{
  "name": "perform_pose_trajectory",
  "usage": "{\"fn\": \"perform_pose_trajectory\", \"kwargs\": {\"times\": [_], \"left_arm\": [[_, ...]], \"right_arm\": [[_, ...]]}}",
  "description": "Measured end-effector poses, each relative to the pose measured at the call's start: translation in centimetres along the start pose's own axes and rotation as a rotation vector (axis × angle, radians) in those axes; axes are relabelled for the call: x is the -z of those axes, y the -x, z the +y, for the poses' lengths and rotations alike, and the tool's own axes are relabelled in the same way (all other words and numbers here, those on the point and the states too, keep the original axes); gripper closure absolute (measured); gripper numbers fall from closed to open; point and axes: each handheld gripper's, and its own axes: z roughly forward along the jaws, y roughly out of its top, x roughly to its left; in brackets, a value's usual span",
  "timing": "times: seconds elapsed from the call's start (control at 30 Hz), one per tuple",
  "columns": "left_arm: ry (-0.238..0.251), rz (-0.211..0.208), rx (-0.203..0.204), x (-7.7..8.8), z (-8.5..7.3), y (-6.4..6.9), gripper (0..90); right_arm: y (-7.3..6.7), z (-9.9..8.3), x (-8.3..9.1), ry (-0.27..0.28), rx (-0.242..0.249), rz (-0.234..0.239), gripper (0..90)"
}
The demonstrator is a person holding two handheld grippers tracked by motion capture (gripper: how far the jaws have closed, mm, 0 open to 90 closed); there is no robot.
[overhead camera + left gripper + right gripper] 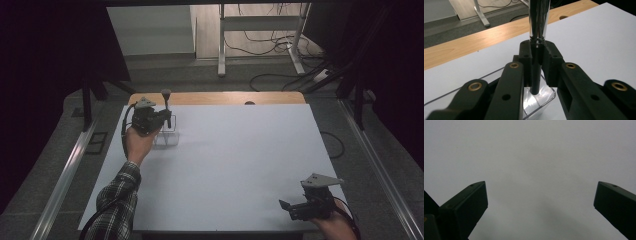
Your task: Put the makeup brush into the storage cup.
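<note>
Chrome-shafted utensil (538, 20), upright, is clamped between the left tongs (537, 60), its dark lower end held inside a clear container (541, 103) at the desk's (240, 150) far-left corner. Right tongs (540, 202) are spread wide, empty, above the desk's near-right part.

Dim overall in the high view, with black, detail-free margins at left and right and a brighter strip of floor (165, 30) at the top centre. Pale, evenly lit counter (235, 160), slightly grainy and soft. Faint, diffuse shadow beside the clear container (167, 136). In the left gripper view, sharp on the black fingers (549, 65) and brass rivets, softer toward the far wooden edge (474, 40). Bright vertical streaks of glare along the chrome rod (538, 20), plus a white glint in the container's clear corner. In the right gripper view, flat grey, low contrast, a broad blurred shadow across the surface, dark fingers (466, 205) cropped at both lower corners.
</note>
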Motion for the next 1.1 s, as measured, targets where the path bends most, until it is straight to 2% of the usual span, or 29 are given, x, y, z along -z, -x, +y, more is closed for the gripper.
{"fn": "perform_pose_trajectory", "kwargs": {"times": [0.37, 1.1], "left_arm": [[-0.009, 0.012, 0.004, -0.7, -1.2, 0.0, 78.9], [-0.046, 0.003, 0.015, -1.6, -2.5, 0.1, 78.6]], "right_arm": [[0.0, 0.0, 0.0, -0.005, 0.005, 0.001, 0.0], [-0.2, 0.0, -0.2, -0.015, 0.011, 0.008, 0.0]]}}
